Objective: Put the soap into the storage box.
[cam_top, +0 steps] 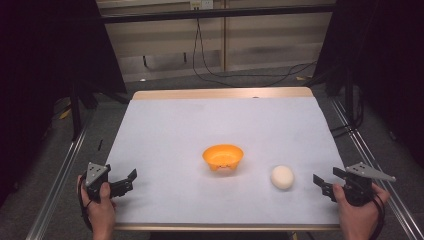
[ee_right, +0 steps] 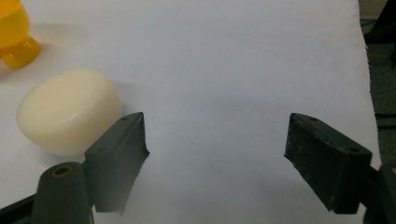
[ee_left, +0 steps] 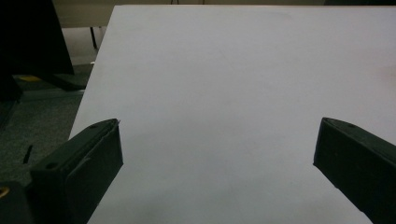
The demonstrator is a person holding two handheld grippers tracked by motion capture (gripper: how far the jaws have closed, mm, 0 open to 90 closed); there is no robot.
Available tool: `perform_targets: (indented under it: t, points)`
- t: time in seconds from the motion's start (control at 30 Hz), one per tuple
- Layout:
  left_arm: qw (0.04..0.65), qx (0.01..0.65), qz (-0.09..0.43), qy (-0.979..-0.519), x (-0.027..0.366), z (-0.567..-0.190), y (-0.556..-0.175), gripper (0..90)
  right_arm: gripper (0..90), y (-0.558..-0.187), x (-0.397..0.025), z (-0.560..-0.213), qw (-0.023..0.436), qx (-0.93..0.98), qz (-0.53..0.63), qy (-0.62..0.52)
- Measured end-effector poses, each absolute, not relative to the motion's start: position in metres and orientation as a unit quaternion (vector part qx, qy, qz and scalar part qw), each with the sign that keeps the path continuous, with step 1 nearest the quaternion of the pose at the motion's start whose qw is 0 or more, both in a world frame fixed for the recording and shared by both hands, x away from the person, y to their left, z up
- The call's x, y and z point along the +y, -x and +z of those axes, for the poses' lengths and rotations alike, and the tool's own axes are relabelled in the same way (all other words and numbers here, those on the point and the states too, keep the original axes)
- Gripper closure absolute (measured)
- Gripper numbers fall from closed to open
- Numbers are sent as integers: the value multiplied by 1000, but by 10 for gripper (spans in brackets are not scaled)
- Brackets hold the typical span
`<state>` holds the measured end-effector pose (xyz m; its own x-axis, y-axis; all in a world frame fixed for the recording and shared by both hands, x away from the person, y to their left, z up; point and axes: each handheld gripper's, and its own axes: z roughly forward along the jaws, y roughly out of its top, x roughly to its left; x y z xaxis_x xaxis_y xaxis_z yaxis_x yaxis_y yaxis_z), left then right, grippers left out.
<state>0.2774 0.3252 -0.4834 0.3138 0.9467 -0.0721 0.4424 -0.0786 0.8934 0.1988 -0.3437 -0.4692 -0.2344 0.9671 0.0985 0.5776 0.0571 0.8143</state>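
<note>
An orange bowl (cam_top: 223, 156) stands near the middle of the white table sheet (cam_top: 200, 125). To its right lies a cream rounded lump (cam_top: 282, 177), like a bun. My right gripper (cam_top: 325, 182) rests open at the table's near right, a short way right of the lump. In the right gripper view the lump (ee_right: 69, 111) lies just left of the left jaw and outside the gap, with part of the orange bowl (ee_right: 14, 32) at the top left; the right gripper (ee_right: 215, 140) holds nothing. My left gripper (cam_top: 128, 181) sits open at the near left; between the left gripper (ee_left: 219, 144) jaws is bare sheet.
The wooden table edge (cam_top: 220, 93) shows along the far side and at the front. Metal rails (cam_top: 60, 175) run along both sides of the table. Dark stands and cables (cam_top: 250, 75) lie on the floor behind.
</note>
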Motion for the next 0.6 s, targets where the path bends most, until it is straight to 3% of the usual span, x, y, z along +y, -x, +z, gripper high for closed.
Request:
perform_targets:
  t: [0.17, 0.6]
  points:
    - [444, 492, 311, -681, 320, -483, -272, 10, 161, -209, -336, -463, 218, 710, 365, -561]
    - [425, 491, 300, -698, 317, -483, -276, 11, 157, -228, -322, -447, 178, 752, 327, -544]
